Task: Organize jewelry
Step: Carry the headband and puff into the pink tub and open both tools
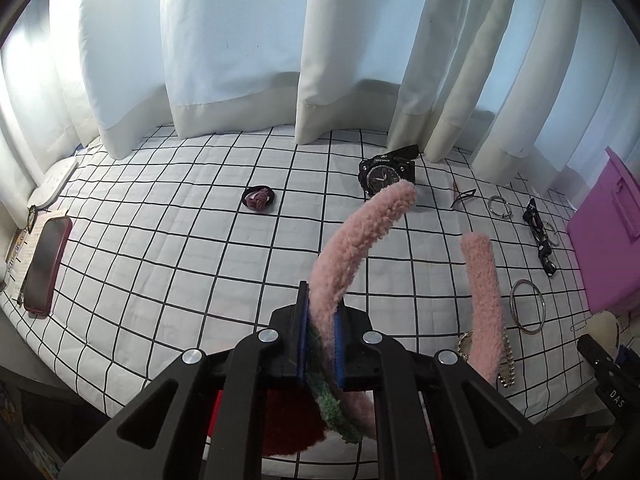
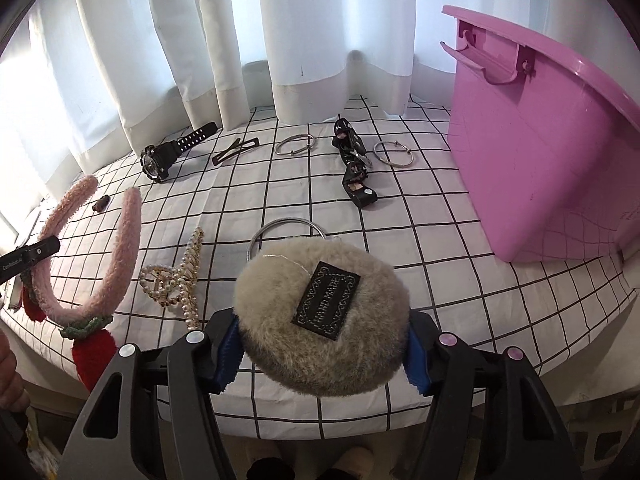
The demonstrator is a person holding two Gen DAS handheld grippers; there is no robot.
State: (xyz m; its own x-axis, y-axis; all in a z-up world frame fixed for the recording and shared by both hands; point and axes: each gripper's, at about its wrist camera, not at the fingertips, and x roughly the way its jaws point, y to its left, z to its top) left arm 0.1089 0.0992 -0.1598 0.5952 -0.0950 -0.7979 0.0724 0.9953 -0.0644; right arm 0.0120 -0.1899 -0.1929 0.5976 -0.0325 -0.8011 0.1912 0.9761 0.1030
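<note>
Left gripper (image 1: 322,344): jaws drawn narrow, clamped on the pink headband (image 1: 340,264) at its band near the green and red trim. The grip sits at the curve, which leaves both fuzzy ends free. The headband is held off the cloth (image 1: 160,240), open ends pointing far, toward the curtain (image 1: 240,40); its long axis runs near to far along the fingers, tilted slightly right.

Right gripper (image 2: 322,344): jaws set wide, closed on a grey fur pad (image 2: 320,316) by its two sides. The pad lies flat between the blue pads (image 2: 228,354), black label up, long axis left to right across the jaws. It is carried above the near edge of the cloth.

The pink box (image 2: 540,152) stands at the far right, handle side facing left. Judged purpose: both items are held clear for transfer to it.

Not yet collected, on the cloth: watch (image 2: 160,160), flat clip (image 2: 236,151), three bangles, one (image 2: 296,145) mid-far, black strap (image 2: 354,168), pearl claw clip (image 2: 176,280), hair tie (image 1: 258,198). A phone (image 1: 44,264) lies at far left.
</note>
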